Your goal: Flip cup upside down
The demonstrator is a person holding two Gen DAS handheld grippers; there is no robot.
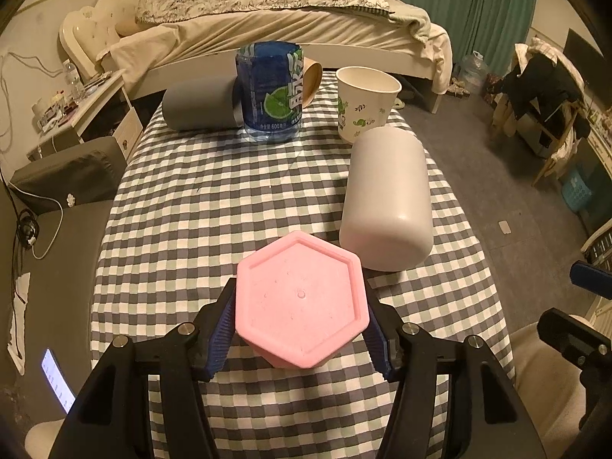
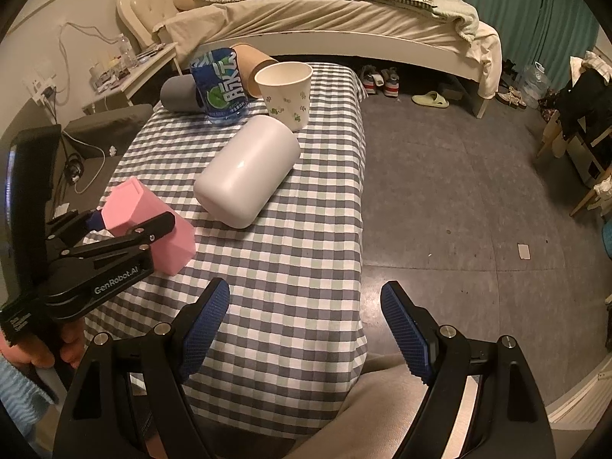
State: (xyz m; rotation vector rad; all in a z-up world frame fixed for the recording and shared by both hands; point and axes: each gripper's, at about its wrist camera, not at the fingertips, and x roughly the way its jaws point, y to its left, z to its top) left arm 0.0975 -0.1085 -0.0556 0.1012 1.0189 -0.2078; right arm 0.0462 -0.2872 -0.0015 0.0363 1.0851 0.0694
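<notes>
My left gripper point(image 1: 300, 329) is shut on a pink hexagonal cup point(image 1: 302, 302). The cup's closed base faces the left wrist camera. In the right wrist view the pink cup point(image 2: 153, 225) is tilted, base up and to the left, its lower edge on or just above the checked tablecloth point(image 2: 287, 267), with the left gripper point(image 2: 114, 229) clamped on its sides. My right gripper point(image 2: 306, 317) is open and empty over the table's near right edge.
A white cup point(image 1: 386, 202) lies on its side right of centre. Behind it stands an upright paper cup point(image 1: 363, 103), a blue bottle point(image 1: 269, 91), a grey cup on its side point(image 1: 199, 105) and a brown cup point(image 1: 311, 80). A bed stands beyond.
</notes>
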